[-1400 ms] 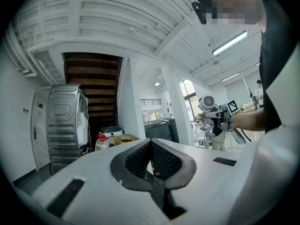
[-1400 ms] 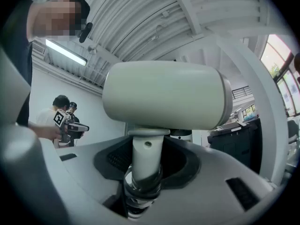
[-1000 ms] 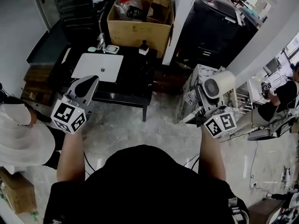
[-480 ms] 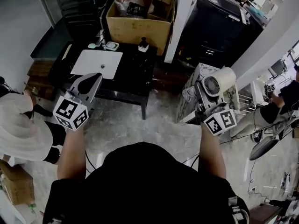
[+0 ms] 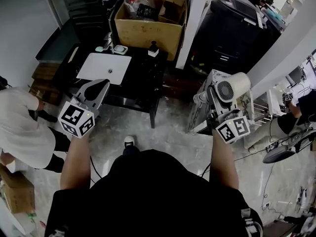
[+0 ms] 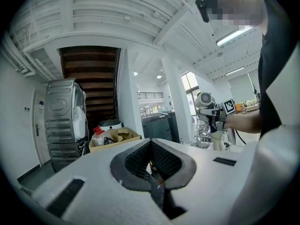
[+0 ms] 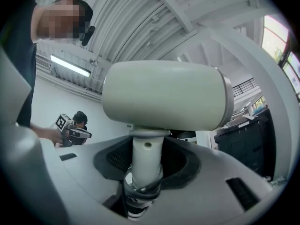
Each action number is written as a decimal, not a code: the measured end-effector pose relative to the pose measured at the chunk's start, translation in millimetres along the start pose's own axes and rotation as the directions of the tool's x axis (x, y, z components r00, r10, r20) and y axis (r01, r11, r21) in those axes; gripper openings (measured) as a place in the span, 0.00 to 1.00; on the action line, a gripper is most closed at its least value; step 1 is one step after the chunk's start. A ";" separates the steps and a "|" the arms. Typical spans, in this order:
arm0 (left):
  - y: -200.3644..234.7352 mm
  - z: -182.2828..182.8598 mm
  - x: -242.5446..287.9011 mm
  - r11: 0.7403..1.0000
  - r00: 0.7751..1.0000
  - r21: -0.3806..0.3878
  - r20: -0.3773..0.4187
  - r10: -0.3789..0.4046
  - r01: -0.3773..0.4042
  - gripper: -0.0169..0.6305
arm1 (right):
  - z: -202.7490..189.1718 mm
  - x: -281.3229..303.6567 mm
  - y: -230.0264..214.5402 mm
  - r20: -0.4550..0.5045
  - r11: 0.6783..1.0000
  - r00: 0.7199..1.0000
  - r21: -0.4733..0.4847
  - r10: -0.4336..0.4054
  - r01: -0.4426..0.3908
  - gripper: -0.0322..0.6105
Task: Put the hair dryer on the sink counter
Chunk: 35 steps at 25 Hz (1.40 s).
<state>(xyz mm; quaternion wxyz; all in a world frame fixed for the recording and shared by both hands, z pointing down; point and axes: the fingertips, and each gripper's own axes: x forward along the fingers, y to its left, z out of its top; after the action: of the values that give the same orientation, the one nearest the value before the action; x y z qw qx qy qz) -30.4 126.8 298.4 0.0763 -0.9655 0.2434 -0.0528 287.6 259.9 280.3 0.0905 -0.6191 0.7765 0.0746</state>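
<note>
Two grippers are raised. The right gripper (image 5: 216, 102) clamps the handle of the hair dryer (image 5: 231, 89), which is in the air above the floor. The left gripper (image 5: 98, 86) has its jaws together, with nothing between them.

You stand on a pale marble floor (image 5: 165, 132).
Black table (image 5: 143, 80) ahead of you; cardboard box (image 5: 148, 31) behind it, white pillar (image 5: 193, 14) to its right, dark cabinet (image 5: 232, 33) past the pillar.
</note>
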 end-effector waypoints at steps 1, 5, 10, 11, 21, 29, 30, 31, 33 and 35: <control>1.0 -0.7 1.1 1.000 1.000 -0.003 0.003 -0.001 0.001 0.05 | -0.1 0.8 1.3 -0.005 1.000 1.000 -0.008 0.002 -0.003 0.30; 3.8 -6.3 10.3 1.000 1.000 -0.018 0.013 -0.017 0.017 0.05 | -1.5 4.9 8.8 -0.033 0.999 0.999 -0.046 0.020 -0.021 0.30; 9.1 -14.3 27.2 0.998 0.999 -0.030 0.014 -0.046 0.046 0.05 | -11.7 16.4 4.1 -0.067 0.998 0.998 -0.055 -0.001 -0.003 0.30; 12.5 -16.9 29.0 0.998 0.999 -0.034 0.014 -0.047 0.048 0.05 | -14.6 19.4 2.2 -0.073 0.999 0.997 -0.053 -0.009 0.005 0.30; 67.6 -40.8 52.2 0.996 0.999 -0.068 0.005 -0.051 0.051 0.05 | -38.1 64.9 -14.0 -0.105 0.998 0.994 -0.058 -0.040 0.034 0.30; 126.9 -55.4 93.7 0.994 0.997 -0.088 -0.005 -0.073 0.072 0.05 | -55.9 124.7 -36.4 -0.123 0.995 0.989 -0.057 -0.082 0.075 0.30; 136.7 -58.7 100.2 0.993 0.997 -0.091 -0.006 -0.077 0.076 0.05 | -59.2 134.1 -39.7 -0.126 0.995 0.988 -0.062 -0.092 0.084 0.30; 147.0 -62.1 107.0 0.992 0.997 -0.094 -0.007 -0.081 0.080 0.05 | -62.7 143.7 -43.2 -0.129 0.994 0.987 -0.063 -0.100 0.093 0.30; 166.8 -69.2 120.2 0.991 0.996 -0.104 -0.010 -0.089 0.087 0.05 | -70.1 161.9 -49.1 -0.140 0.993 0.984 -0.061 -0.113 0.105 0.30; 183.8 -76.3 132.2 0.989 0.995 -0.114 -0.017 -0.100 0.097 0.05 | -76.9 178.4 -53.2 -0.153 0.991 0.981 -0.064 -0.122 0.113 0.30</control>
<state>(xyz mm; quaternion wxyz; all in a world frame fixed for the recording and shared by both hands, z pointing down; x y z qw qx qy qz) -10.2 -105.5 350.1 0.0160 -0.9784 0.1990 -0.0533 297.1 61.4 313.3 0.0164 -0.6702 0.7408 0.0415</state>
